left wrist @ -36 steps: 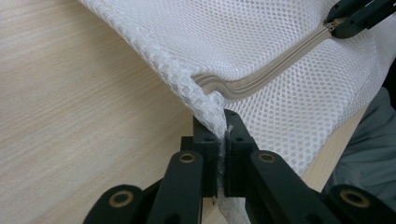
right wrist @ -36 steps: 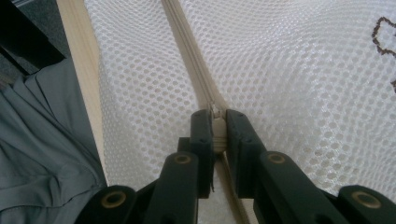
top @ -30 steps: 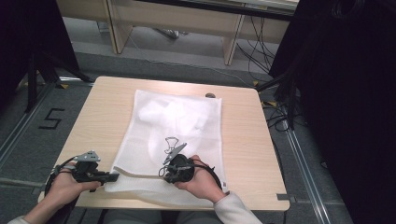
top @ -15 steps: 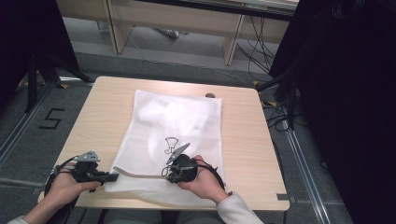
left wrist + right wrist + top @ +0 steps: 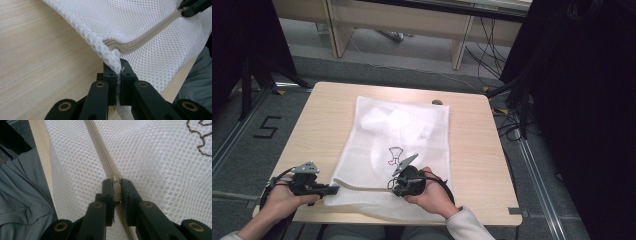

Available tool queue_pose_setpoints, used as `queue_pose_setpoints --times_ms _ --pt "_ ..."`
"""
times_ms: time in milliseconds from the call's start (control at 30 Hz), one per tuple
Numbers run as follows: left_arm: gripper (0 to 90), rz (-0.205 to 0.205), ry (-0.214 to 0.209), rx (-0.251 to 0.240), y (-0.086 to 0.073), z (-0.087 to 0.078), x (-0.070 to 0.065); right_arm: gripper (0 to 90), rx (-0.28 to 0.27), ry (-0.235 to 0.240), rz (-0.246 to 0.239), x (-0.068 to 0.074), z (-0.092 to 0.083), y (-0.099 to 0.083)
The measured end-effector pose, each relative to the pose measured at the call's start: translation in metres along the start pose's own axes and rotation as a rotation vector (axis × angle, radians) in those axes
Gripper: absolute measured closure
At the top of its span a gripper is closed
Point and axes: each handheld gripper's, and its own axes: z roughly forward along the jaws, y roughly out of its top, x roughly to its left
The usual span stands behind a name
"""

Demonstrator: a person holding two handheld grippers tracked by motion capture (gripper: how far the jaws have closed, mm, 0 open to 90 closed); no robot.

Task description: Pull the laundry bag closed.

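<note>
A white mesh laundry bag (image 5: 402,125) lies flat on the wooden table (image 5: 472,150), with a small brown embroidered figure (image 5: 395,155) near its middle. Its beige zipper (image 5: 362,186) runs along the near edge. My left gripper (image 5: 334,189) is shut on the bag's near left corner (image 5: 113,58), mesh pinched between the pads. My right gripper (image 5: 391,187) points left along the zipper (image 5: 100,147) and is shut on the zipper pull (image 5: 116,188). In the left gripper view the right gripper's jaws (image 5: 186,11) sit on the zipper (image 5: 140,42) at the top right.
A small dark object (image 5: 437,102) lies at the table's far edge beside the bag. The near table edge (image 5: 41,150) runs close by both grippers, with the person's grey clothing (image 5: 22,195) below it. Bare wood (image 5: 317,135) lies left of the bag.
</note>
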Motion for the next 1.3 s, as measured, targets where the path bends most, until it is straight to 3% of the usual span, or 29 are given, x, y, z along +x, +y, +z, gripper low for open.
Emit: queue_pose_setpoints --times_ms 167,200,267,300,367,433,533,667,700,767,1300 --pt "85.4 -0.005 0.006 -0.001 -0.0002 -0.0001 -0.0001 82.3 -0.001 -0.001 0.004 -0.0009 -0.002 -0.0014" --pt "85.4 -0.01 0.01 -0.024 -0.0011 0.0013 -0.0006 82.3 0.0 0.0 0.009 -0.0014 -0.0023 -0.0021" --pt "85.5 -0.005 0.008 -0.023 -0.0008 0.0013 -0.0006 82.3 -0.003 -0.007 0.013 -0.002 -0.0025 -0.0036" --pt "85.4 -0.002 0.002 0.0 0.0 -0.0001 0.0001 82.3 -0.002 -0.005 0.012 -0.0021 -0.0027 -0.004" --pt "85.4 -0.012 0.01 -0.027 -0.001 0.0013 -0.0008 82.3 -0.001 -0.008 0.011 -0.002 -0.0032 -0.0042" --pt "85.4 -0.005 0.0 -0.003 0.0 -0.0002 -0.0001 82.3 -0.006 -0.007 0.011 -0.002 -0.0031 -0.0044" --pt "85.4 -0.009 0.007 -0.026 -0.001 0.0013 -0.0007 82.3 -0.008 -0.005 0.01 -0.0022 -0.004 -0.0048" --pt "85.4 -0.009 -0.001 -0.024 -0.0006 0.001 -0.0007 82.3 -0.006 -0.003 0.017 -0.0034 -0.0053 -0.0059" --pt "85.4 -0.005 -0.005 -0.004 0.0002 -0.0001 -0.0002 82.3 -0.009 -0.001 0.015 -0.0035 -0.0051 -0.0061" --pt "85.4 -0.011 0.002 -0.029 -0.0007 0.0013 -0.0009 82.3 -0.008 -0.002 0.015 -0.0032 -0.0052 -0.0063" --pt "85.4 -0.015 -0.001 -0.016 0.0004 -0.0003 -0.0016 82.3 0.002 0.011 0.031 -0.0047 -0.0066 -0.0085"
